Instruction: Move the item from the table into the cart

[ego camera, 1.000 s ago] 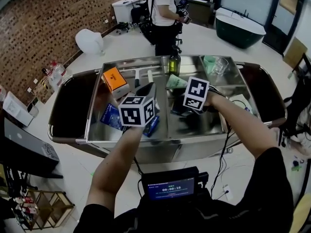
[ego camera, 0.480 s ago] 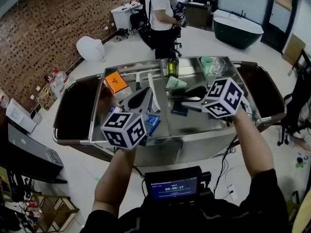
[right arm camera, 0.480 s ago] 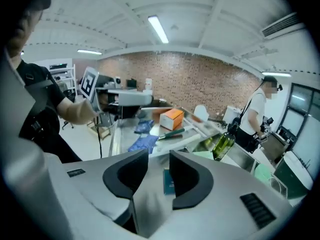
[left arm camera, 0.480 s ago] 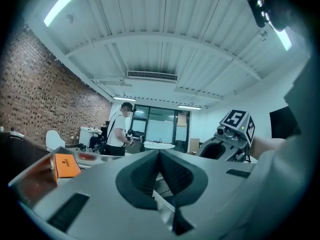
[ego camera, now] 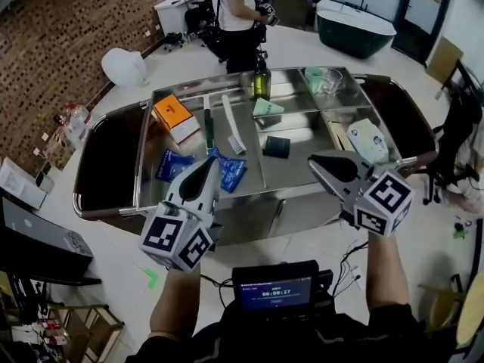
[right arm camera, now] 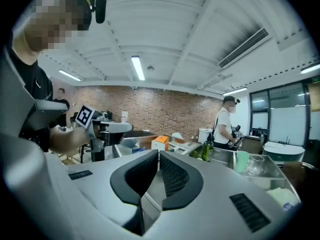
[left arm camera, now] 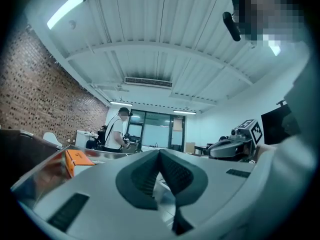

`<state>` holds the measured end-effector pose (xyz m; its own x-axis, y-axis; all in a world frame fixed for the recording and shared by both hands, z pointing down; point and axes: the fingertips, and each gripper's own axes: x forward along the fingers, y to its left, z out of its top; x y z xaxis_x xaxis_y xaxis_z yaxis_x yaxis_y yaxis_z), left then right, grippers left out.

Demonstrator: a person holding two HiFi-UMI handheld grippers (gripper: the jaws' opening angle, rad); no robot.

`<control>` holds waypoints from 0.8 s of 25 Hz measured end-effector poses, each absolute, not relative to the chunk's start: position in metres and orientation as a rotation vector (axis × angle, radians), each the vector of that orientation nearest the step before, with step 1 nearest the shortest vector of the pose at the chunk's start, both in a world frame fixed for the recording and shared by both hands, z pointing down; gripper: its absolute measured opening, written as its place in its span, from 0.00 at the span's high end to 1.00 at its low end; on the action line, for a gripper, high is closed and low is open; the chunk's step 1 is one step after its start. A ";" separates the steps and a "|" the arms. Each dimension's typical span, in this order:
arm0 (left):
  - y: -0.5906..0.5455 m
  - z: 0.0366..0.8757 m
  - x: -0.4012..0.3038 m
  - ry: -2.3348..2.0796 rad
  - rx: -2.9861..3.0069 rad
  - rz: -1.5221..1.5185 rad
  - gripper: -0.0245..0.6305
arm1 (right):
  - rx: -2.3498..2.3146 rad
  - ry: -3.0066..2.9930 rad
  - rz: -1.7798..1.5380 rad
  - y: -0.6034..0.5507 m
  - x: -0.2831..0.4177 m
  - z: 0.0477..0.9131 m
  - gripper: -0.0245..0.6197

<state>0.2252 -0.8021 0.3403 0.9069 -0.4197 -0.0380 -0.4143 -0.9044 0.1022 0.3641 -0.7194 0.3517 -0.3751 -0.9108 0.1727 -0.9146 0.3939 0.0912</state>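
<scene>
Both grippers hang in front of the steel cart's near rim, off its surface. My left gripper is shut and empty; the left gripper view shows its pads meeting. My right gripper is closing with nothing between the jaws, and the right gripper view shows the pads nearly touching. On the steel lie a dark wallet, blue packets, an orange box and a white brush.
At the back of the steel top stand a green bottle, a green cup and a glass. A white item lies at the right. A person stands beyond. A screen sits at my chest.
Both grippers have drawn back from over the steel top toward me and dropped lower. The right jaws have gone from wide to nearly shut, leaving the dark wallet lying on the steel.
</scene>
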 end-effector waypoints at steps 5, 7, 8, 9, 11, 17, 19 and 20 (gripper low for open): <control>-0.767 0.363 0.211 -0.630 2.984 -0.091 0.97 | 1.781 -2.468 -0.002 -0.671 0.359 0.355 0.98; -0.746 0.374 0.211 -0.621 2.975 -0.066 0.97 | 1.824 -2.484 0.013 -0.650 0.358 0.361 0.98; -0.736 0.379 0.212 -0.623 2.976 -0.056 0.97 | 1.842 -2.497 0.022 -0.641 0.359 0.365 0.98; -0.727 0.383 0.214 -0.627 2.975 -0.047 0.97 | 1.858 -2.509 0.032 -0.632 0.360 0.368 0.98; -0.707 0.390 0.218 -0.633 2.970 -0.026 0.97 | 1.868 -2.521 0.045 -0.614 0.363 0.376 0.98; -0.661 0.398 0.228 -0.692 2.970 -0.006 0.97 | 1.864 -2.534 0.041 -0.574 0.375 0.387 0.98; -0.653 0.397 0.231 -0.703 2.993 0.000 0.97 | 1.870 -2.555 0.028 -0.568 0.377 0.382 0.98; -0.649 0.397 0.232 -0.705 3.004 0.002 0.97 | 1.873 -2.556 0.019 -0.565 0.377 0.381 0.98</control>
<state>0.2324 -0.6488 0.3971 0.8957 -0.4444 0.0143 -0.4445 -0.8941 0.0544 0.3772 -0.5653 0.3810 -0.3011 -0.9535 -0.0149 -0.9532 0.3014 -0.0259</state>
